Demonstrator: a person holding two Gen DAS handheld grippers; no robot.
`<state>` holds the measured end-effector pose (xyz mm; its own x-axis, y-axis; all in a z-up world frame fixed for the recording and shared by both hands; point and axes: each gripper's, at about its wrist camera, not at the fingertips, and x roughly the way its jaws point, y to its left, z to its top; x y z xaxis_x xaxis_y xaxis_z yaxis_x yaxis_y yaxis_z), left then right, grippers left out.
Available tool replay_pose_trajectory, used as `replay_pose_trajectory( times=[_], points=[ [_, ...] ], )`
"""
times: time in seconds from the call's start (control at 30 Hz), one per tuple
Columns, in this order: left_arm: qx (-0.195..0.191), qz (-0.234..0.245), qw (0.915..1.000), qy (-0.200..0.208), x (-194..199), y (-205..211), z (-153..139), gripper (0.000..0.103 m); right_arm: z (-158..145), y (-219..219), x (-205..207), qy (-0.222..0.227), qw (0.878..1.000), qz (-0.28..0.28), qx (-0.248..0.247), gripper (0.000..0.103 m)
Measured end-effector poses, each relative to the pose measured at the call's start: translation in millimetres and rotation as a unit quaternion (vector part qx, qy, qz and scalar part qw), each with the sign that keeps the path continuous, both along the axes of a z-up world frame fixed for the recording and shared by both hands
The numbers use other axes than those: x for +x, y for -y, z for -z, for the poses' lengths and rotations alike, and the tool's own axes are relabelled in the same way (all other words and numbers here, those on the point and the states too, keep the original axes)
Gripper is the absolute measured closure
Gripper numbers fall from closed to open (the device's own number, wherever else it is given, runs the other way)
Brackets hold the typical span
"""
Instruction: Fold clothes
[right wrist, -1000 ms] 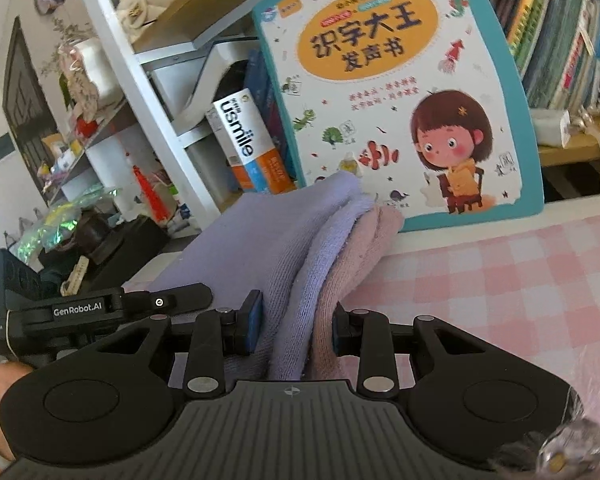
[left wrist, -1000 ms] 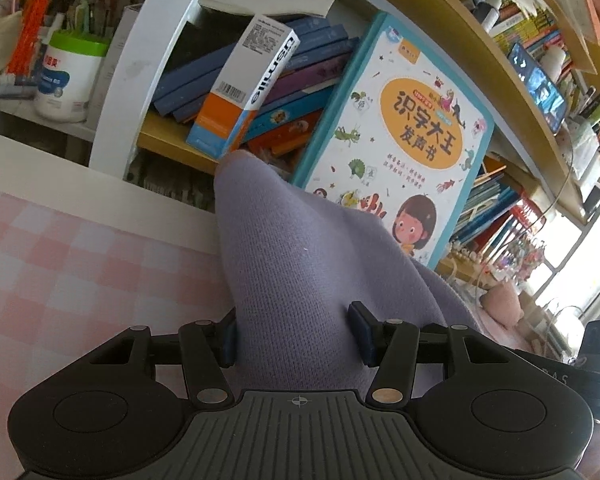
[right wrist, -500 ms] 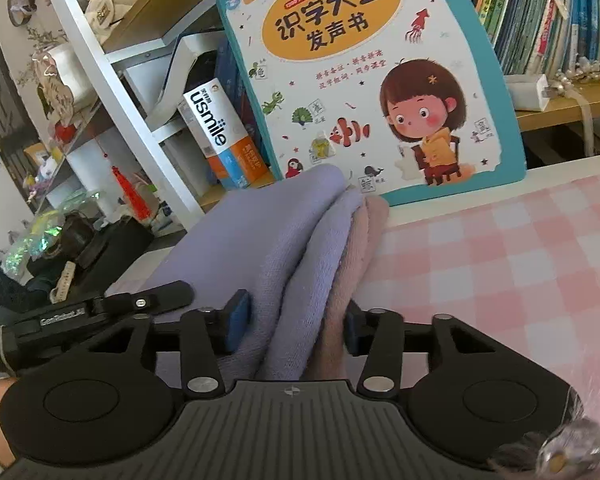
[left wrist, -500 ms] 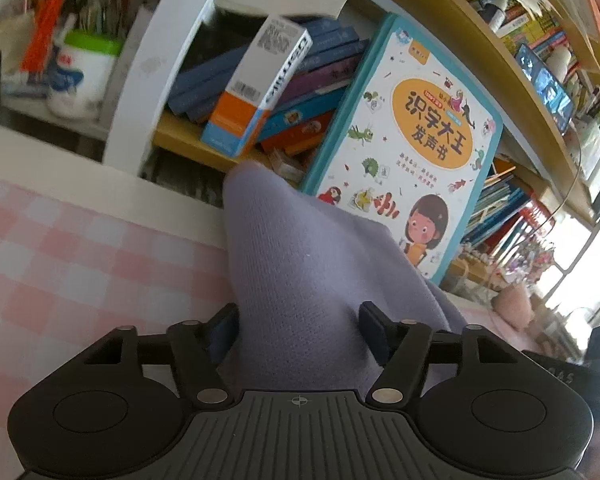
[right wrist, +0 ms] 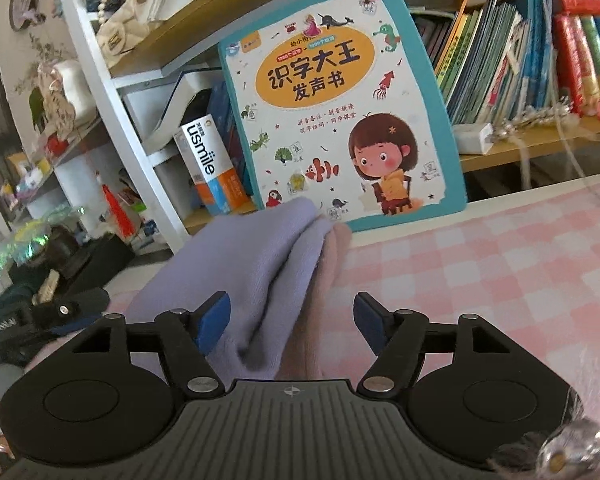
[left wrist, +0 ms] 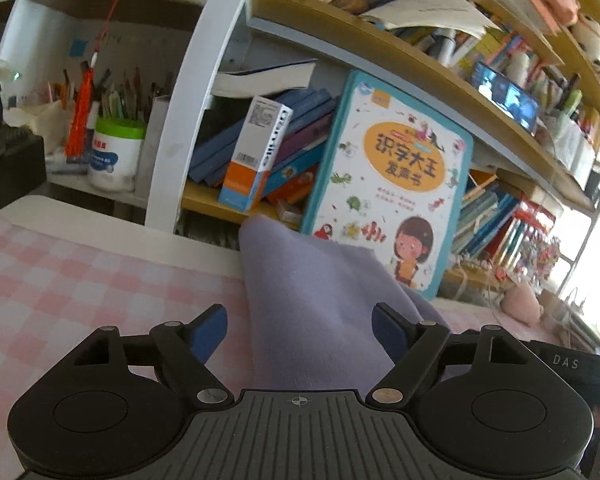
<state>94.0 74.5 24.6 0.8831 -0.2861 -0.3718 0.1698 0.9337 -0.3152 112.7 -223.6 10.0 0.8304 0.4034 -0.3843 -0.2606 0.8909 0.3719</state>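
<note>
The lavender garment [right wrist: 260, 276] lies bunched in thick folds at frame centre, its pink layer [right wrist: 332, 256] peeking out; near end hidden. Left gripper [left wrist: 300, 328] and right gripper [right wrist: 292, 316] both gape wide around it.

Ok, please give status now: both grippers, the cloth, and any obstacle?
Left gripper open, cloth between fingers. Right gripper open, folded edge loose between fingers. Book standing right behind the cloth.

Setting: home study corner
Surface: table [right wrist: 500, 264] under pink checked cloth
Backdrop: crowded bookshelf [left wrist: 380, 52]
Signs: children's picture book [right wrist: 336, 120], pen pot [left wrist: 116, 156], red tassel [left wrist: 80, 120], toothbrush box [right wrist: 210, 164]
</note>
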Motion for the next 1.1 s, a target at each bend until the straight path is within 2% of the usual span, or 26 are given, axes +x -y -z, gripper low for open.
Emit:
replay_pose_trajectory(
  times=[0.2, 0.4, 0.67, 0.97, 1.1],
  points=[
    [0.045, 0.006, 0.9990, -0.005, -29.0, 18.2, -0.8, 0.021, -2.7, 0.8, -41.6, 0.010, 0.999, 0.021, -0.046, 0.032],
    [0.052, 0.003, 0.9986, -0.009, -49.7, 30.0, 6.7, 0.020, 4.0, -8.7, -80.3, 0.017, 0.991, 0.037, -0.129, 0.031],
    [0.112, 0.002, 0.9937, 0.004, -64.9, 53.8, 10.9, 0.014, 2.4, -15.2, -110.4, 0.042, 0.985, 0.066, -0.157, 0.022],
    [0.183, 0.008, 0.9827, 0.025, -80.4, 74.9, 13.3, 0.008, 4.3, -19.8, -113.9, 0.029, 0.982, 0.071, -0.174, 0.017],
    [0.184, 0.009, 0.9828, 0.012, -78.0, 75.6, 17.0, 0.008, 5.5, -22.0, -111.7, 0.022, 0.981, 0.069, -0.181, 0.010]
  ],
)
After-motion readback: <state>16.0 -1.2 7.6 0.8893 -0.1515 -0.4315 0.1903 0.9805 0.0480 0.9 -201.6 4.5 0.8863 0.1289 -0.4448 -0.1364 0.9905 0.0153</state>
